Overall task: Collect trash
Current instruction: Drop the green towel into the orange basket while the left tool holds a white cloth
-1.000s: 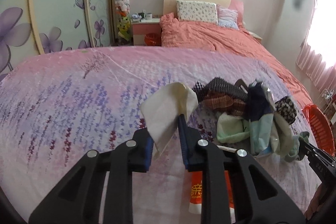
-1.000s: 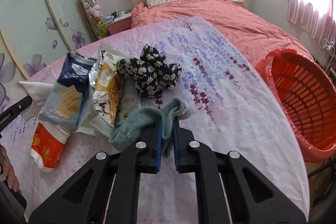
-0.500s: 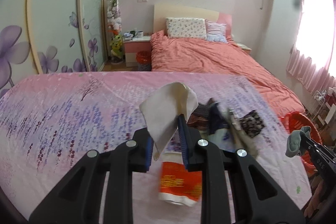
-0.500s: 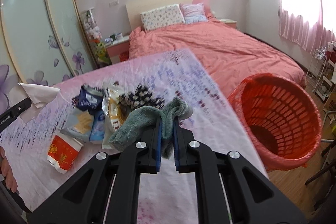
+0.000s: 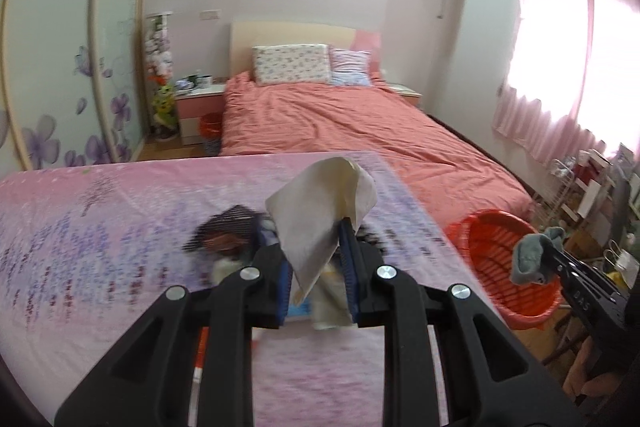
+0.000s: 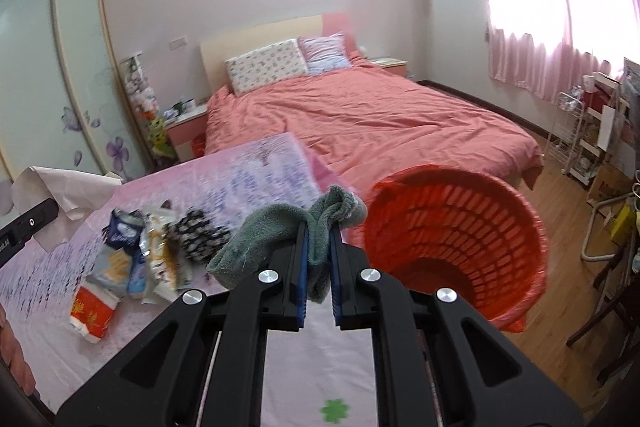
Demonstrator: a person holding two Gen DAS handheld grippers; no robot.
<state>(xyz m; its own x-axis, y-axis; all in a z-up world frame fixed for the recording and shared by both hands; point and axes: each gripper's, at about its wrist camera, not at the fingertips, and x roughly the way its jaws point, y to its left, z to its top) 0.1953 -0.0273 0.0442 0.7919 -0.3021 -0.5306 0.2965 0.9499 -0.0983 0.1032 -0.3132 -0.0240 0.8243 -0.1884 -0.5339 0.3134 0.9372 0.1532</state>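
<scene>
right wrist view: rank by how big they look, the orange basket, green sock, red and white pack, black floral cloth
1. orange basket
2. green sock, though it is nearest the camera
3. black floral cloth and red and white pack: too alike to rank

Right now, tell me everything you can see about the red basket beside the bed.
The red basket is a round, plastic-looking bin with slotted lattice walls that taper toward the bottom. A thin red bag appears to line it, bunched over the rim. It looks empty as far as its inside shows. It stands upright on the wooden floor, close by the corner of the pink floral bedspread; whether they touch is unclear. Nothing else is seen touching it.
</scene>
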